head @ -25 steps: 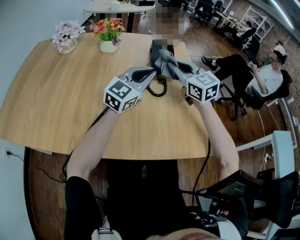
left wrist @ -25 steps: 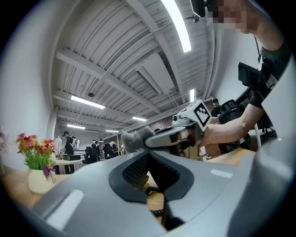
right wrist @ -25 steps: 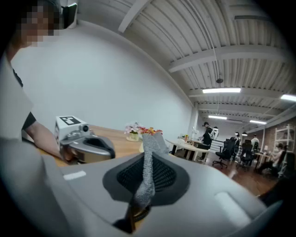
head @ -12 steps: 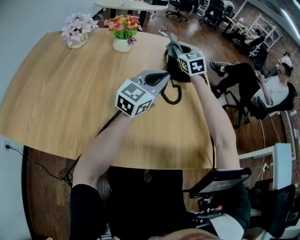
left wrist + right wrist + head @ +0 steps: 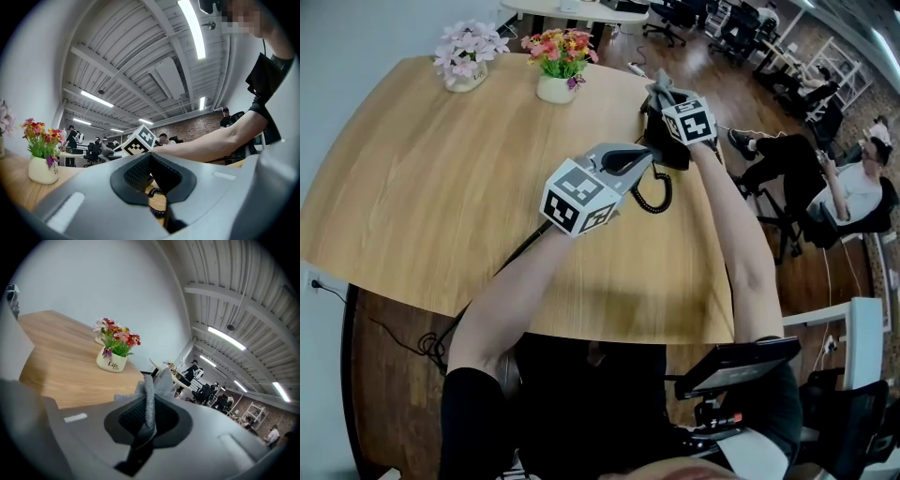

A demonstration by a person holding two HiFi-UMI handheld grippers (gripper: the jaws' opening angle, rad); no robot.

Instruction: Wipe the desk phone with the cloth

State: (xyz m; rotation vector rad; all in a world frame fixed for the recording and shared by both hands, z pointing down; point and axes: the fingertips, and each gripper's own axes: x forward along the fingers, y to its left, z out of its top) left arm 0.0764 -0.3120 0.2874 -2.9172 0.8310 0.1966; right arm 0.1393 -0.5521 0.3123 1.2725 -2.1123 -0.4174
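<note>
desk phone (image 5: 673, 155) near your tabletop's (image 5: 431, 197) far right edge, cloth (image 5: 660, 86) over it in your right gripper (image 5: 662, 97), left gripper (image 5: 647, 161) just front-left of the phone, flower pot (image 5: 556, 89) further left, second flower pot (image 5: 467, 81) beyond that

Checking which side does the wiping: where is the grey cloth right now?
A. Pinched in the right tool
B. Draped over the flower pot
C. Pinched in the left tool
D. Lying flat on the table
A: the right gripper view shows the grey cloth clamped between the right tool's jaws, while the left tool holds nothing.
</note>
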